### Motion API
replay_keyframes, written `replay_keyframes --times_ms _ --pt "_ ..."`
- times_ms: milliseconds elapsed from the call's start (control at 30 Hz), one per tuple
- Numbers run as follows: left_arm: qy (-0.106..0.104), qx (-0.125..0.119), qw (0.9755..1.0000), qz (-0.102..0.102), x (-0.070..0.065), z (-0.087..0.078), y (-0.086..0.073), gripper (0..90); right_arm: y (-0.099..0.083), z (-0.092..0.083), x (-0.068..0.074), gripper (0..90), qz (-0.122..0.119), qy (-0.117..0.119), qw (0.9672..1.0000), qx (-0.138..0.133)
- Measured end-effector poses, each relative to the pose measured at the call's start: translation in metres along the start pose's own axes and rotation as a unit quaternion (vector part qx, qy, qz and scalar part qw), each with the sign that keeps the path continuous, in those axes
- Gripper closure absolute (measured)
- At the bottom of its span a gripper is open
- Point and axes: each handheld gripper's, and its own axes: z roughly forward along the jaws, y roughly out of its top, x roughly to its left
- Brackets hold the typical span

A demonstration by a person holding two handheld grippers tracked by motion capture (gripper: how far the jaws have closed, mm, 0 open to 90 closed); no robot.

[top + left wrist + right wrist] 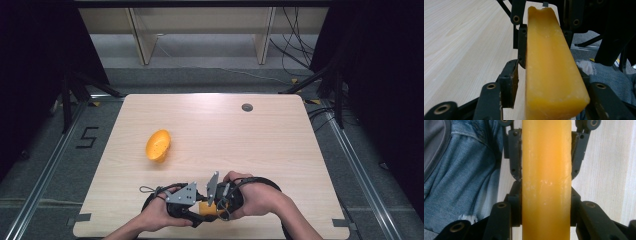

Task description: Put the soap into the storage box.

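Note:
An orange block [209, 208] is held just above the table's near edge, between both grippers, which face each other. My right gripper [546, 195] is shut on it, with both pads flush against its sides. My left gripper [549, 82] has the block [551, 70] between its jaws. The left jaw stands a narrow gap away from the block's side, with the tabletop showing through. The block covers the other jaw. The right gripper's fingers [522, 45] clasp the block's far end. An orange bowl-shaped piece [158, 145] lies tilted on the table, left of centre.
The light wooden table [260, 140] has a round grey grommet [247, 107] near its far edge. Black curtains and stand legs flank it, and cables lie on the floor at the back right. A denim-clad leg [461, 175] is close below the grippers.

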Motion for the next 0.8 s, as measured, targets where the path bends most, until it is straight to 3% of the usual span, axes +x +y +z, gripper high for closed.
replay_keyframes --times_ms 67,100,167,200,233,367,400,433,600,733,767,800 --pt "-0.002 0.001 1.0 0.001 0.0 0.0 0.0 50.3 0.001 0.0 0.002 61.4 0.01 -0.001 0.9999 0.001" --pt "-0.001 0.0 1.0 0.0 0.0 0.0 0.0 50.8 0.001 0.002 -0.002 61.5 -0.02 -0.003 0.9997 -0.017" --pt "0.003 -0.001 1.0 -0.001 0.0 -0.001 0.0 51.2 0.001 0.001 -0.001 61.4 -0.013 -0.006 0.9998 -0.013" --pt "0.006 0.006 1.0 0.004 0.0 -0.003 0.001 51.8 0.001 -0.002 0.003 61.4 0.022 -0.002 0.9997 0.007" --pt "0.005 0.0 1.0 -0.005 -0.001 -0.003 0.001 58.3 0.001 -0.001 0.0 61.4 0.004 -0.012 0.9999 -0.006" --pt "0.017 -0.004 0.9998 0.003 -0.003 -0.004 0.003 58.9 0.002 -0.003 -0.002 61.4 -0.003 -0.016 0.9998 -0.014" --pt "0.024 0.0 0.9997 0.005 -0.004 -0.005 0.004 59.0 0.002 -0.003 -0.002 61.4 0.0 -0.019 0.9998 -0.012" --pt "0.024 0.0 0.9997 0.005 -0.004 -0.005 0.004 59.1 0.002 -0.005 0.002 61.4 0.026 -0.013 0.9996 0.005" --pt "0.033 0.007 0.9993 0.014 -0.008 -0.006 0.007 60.0 0.002 -0.005 0.002 61.2 0.035 -0.01 0.9993 0.001" --pt "0.04 0.006 0.999 0.019 -0.01 -0.008 0.009 60.1 0.001 -0.007 0.0 60.3 0.024 -0.009 0.9996 -0.01" --pt "0.038 0.0 0.9991 0.017 -0.01 -0.008 0.009 60.2 0.001 -0.008 -0.001 59.5 0.027 -0.006 0.9995 -0.015" --pt "0.042 0.009 0.9989 0.02 -0.01 -0.009 0.009 60.2 -0.001 -0.012 -0.002 52.3 0.042 -0.003 0.9989 -0.018"
